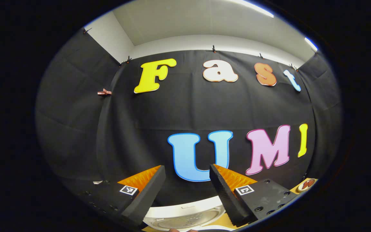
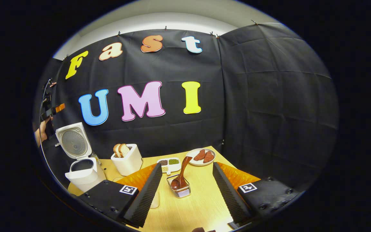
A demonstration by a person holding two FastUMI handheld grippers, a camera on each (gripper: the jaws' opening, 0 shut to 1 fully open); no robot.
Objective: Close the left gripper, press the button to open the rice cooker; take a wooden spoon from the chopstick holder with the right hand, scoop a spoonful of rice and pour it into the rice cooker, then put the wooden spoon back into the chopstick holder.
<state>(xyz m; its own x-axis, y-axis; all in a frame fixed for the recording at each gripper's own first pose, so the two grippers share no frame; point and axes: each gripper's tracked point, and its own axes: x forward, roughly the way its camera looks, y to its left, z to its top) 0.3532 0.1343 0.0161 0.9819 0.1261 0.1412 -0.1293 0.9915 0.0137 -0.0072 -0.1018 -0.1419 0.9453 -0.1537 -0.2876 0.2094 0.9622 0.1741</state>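
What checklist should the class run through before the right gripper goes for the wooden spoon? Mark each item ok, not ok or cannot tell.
1. Rice cooker lid open: ok, it stands raised.
2. Wooden spoon in the chopstick holder: ok, handle leans up and away.
3. Right gripper jaws open: ok, wide apart, nothing between.
4. Holder in line with the jaws: ok, it sits between them, farther off.
5. Left gripper clear of the cooker: ok, lifted, jaws open.
6. Rice supply located: cannot tell; a divided dish holds grains.
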